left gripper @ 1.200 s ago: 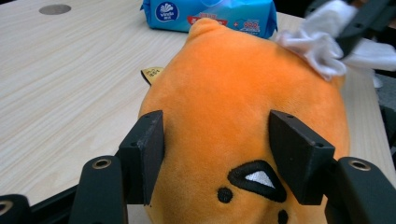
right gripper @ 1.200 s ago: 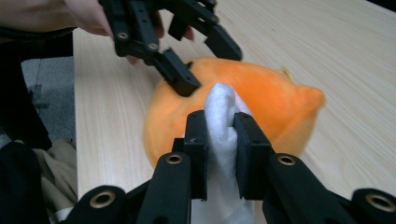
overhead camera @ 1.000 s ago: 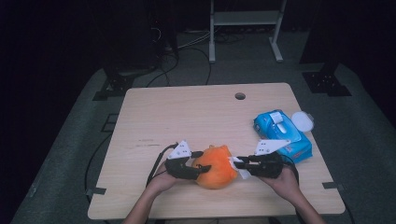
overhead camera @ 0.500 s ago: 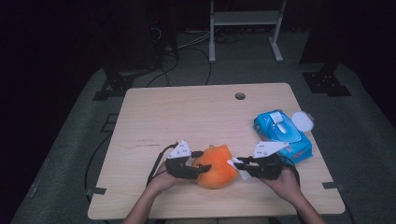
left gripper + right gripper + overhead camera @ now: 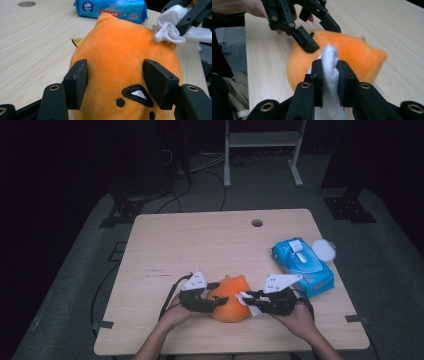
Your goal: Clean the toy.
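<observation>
Two grippers met over an orange plush [image 5: 231, 298] that lay near the front edge of the table [image 5: 210, 240], a little right of its middle. The left gripper [image 5: 115, 82] had its jaws clamped on the plush, one pad on each side of the toy's face, pressing into the fur. The right gripper [image 5: 329, 75] came in from the right with its jaws closed on a bunched white wipe [image 5: 331, 67], and the end of the wipe touched the plush's side. In the left gripper view the wipe [image 5: 170, 27] sat against the far right part of the toy. Farther right and back lay a blue wipe pack [image 5: 302, 265], with a round white lid [image 5: 323, 250] at its far corner.
</observation>
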Available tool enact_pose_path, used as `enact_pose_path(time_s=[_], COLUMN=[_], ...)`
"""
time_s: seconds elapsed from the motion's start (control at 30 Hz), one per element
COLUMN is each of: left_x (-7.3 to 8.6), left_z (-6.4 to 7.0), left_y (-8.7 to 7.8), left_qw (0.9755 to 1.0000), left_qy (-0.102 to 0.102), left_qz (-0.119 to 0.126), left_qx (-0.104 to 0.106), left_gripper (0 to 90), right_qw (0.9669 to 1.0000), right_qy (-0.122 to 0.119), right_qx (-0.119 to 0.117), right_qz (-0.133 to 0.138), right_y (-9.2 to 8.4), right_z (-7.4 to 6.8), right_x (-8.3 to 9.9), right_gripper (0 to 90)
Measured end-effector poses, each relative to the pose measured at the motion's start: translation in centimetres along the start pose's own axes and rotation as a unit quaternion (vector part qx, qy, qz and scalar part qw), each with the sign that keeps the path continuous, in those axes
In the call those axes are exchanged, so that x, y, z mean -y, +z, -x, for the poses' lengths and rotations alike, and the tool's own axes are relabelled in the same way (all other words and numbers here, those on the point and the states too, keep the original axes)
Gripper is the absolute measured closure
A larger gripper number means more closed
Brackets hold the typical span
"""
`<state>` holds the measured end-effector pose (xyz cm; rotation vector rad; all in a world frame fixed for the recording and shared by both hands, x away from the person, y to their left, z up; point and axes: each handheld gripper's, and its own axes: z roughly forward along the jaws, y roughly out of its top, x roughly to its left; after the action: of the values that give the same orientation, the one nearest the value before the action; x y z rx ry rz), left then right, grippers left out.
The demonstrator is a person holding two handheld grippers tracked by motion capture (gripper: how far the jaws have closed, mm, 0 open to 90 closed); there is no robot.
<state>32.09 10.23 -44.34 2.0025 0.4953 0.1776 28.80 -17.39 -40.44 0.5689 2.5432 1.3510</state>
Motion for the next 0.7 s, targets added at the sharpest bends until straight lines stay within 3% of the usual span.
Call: enact_pose_path(time_s=[0.1, 0.17, 0.27, 0.33, 0.43, 0.47, 0.6, 0.7], left_x=[0.0, -0.1, 0.1, -0.2, -0.9, -0.9, -0.7, -0.8], left_z=[0.3, 0.2, 0.2, 0.3, 0.8, 1.1, 1.5, 2.0], left_y=[0.3, 0.2, 0.0, -0.1, -0.4, -0.3, 0.4, 0.7], left_qw=[1.0000, 1.0000, 1.0000, 0.9998, 0.9991, 0.9985, 0.9976, 0.9968], left_qy=[0.005, 0.007, 0.003, 0.015, 0.036, 0.048, 0.064, 0.076], left_qz=[0.001, -0.002, 0.002, 0.000, -0.012, -0.017, -0.022, -0.020], left_qx=[0.008, 0.007, 0.009, 0.014, 0.018, 0.017, 0.011, 0.014], left_gripper=[37.4, 37.4, 37.3, 35.3, 20.5, 19.3, 24.2, 25.3], right_qw=[0.9998, 0.9990, 0.9994, 0.9993, 0.9988, 0.9986, 0.9991, 0.9998], right_qy=[-0.020, -0.043, -0.031, -0.017, 0.002, 0.004, 0.006, -0.003], right_qx=[-0.006, 0.002, 0.010, 0.033, 0.047, 0.051, 0.041, 0.016], right_qz=[-0.001, -0.014, -0.008, -0.010, -0.013, -0.015, -0.007, 0.012], right_y=[0.9, 1.5, 1.1, 0.5, -0.2, -0.3, -0.1, 0.7], right_z=[-1.3, -1.8, -1.1, 0.0, 1.1, 1.2, 1.0, -0.1], right_x=[-0.5, -0.8, -0.7, -0.2, 0.7, 0.9, 0.4, -0.6], right_gripper=[76.2, 76.3, 76.3, 76.3, 76.2, 76.2, 76.2, 76.2])
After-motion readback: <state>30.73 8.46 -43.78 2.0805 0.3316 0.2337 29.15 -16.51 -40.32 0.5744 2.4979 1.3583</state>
